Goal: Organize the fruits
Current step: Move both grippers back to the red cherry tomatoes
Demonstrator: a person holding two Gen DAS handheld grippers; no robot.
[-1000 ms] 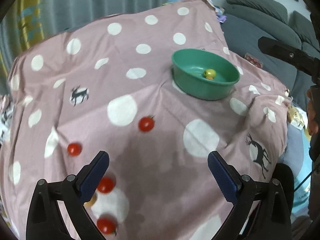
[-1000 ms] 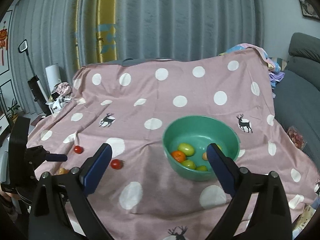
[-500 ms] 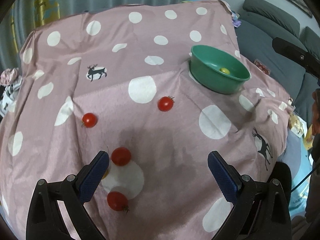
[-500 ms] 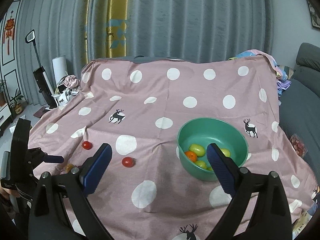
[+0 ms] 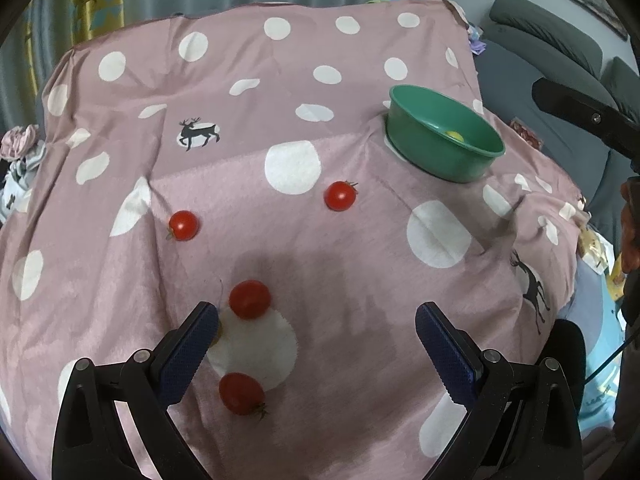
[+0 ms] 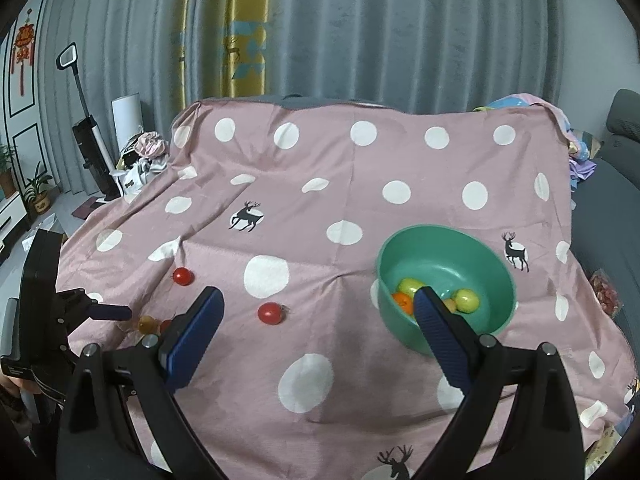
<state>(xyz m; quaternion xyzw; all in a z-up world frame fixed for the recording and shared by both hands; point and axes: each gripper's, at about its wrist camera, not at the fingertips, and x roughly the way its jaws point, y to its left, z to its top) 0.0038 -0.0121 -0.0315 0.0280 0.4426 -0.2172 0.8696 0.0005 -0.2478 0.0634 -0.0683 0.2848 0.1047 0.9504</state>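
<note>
With jaws wide apart, the left gripper (image 5: 316,326) should descend centred over the nearest tomato (image 5: 249,299), closing gently.

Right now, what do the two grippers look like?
Both match: the left gripper and right gripper have black plastic arms with silver screws, and flat dark-blue bumpy pads on each finger. A thin black cable hangs nearby.

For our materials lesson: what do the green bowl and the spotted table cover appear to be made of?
Green bowl: probably plastic, judging by its smooth, evenly coloured wall with a soft sheen. Spotted cover: woven fabric with a matte finish; it creases, folds and drapes over the edges.
</note>
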